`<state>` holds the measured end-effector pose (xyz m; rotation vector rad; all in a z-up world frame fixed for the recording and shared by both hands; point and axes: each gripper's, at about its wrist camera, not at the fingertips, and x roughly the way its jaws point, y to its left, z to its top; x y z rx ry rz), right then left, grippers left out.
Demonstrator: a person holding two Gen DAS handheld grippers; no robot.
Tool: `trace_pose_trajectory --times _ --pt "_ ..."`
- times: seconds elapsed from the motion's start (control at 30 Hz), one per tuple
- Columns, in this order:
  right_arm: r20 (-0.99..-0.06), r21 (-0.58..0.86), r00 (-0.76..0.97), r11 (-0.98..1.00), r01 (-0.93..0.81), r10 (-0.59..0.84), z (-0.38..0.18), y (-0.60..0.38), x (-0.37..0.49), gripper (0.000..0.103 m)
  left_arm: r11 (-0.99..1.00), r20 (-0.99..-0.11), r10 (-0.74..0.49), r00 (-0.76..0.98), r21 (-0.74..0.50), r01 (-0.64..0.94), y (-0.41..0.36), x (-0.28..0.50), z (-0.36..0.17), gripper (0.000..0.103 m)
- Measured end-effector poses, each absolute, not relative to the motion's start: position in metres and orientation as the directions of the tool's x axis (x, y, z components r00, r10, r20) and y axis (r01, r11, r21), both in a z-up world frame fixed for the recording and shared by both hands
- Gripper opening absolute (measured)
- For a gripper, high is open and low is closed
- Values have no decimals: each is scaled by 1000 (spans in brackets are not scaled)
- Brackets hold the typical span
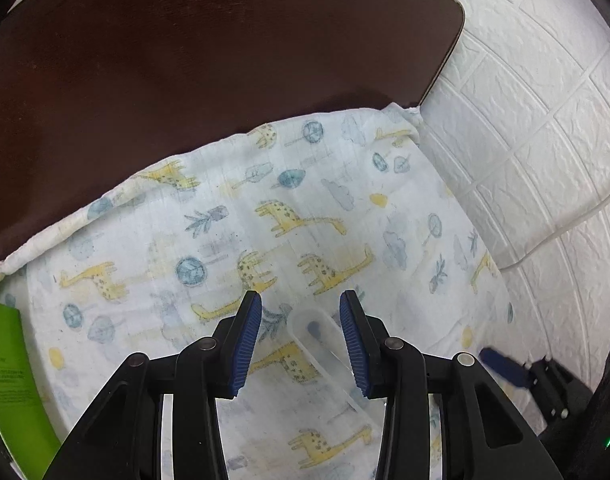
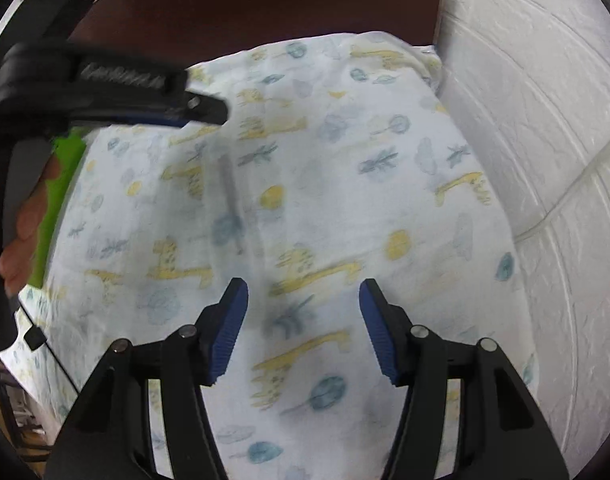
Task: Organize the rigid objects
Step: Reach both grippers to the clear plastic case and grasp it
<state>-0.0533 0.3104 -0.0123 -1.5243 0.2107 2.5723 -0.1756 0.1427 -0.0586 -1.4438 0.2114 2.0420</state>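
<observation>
Left hand-held gripper [image 1: 301, 308]: I hold it steeply downward over the giraffe-print muslin cloth [image 1: 305, 216] on the dark brown wooden worktop [image 1: 185, 60], fingers apart, pads clear of the clear oblong plastic lid or tray [image 1: 325, 344] lying between them. To grasp well, I judge I should centre the pads on its long sides before closing, since clear plastic may slip. Right hand-held gripper [image 2: 305, 292]: released, nothing between its fingers, tilted down over bare cloth. A green printed package [image 1: 9, 380] lies at the left edge.
</observation>
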Motion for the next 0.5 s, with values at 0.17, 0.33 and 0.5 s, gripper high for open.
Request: trace_pose_trajectory --times 0.17,0.33,0.5 --pt "-856 222 -512 -942 -250 -66 -3 345 -46 59 -796 -895 400 -200 -231 -559 139 -175 -60 40" --pt "-871 161 -472 -987 -10 -137 -6 286 -40 57 -795 -895 400 -197 -232 -561 150 -182 -62 40" --pt "-893 25 -450 -999 -33 -7 -19 280 -46 57 -771 -910 388 -148 -233 -593 162 -181 -70 40"
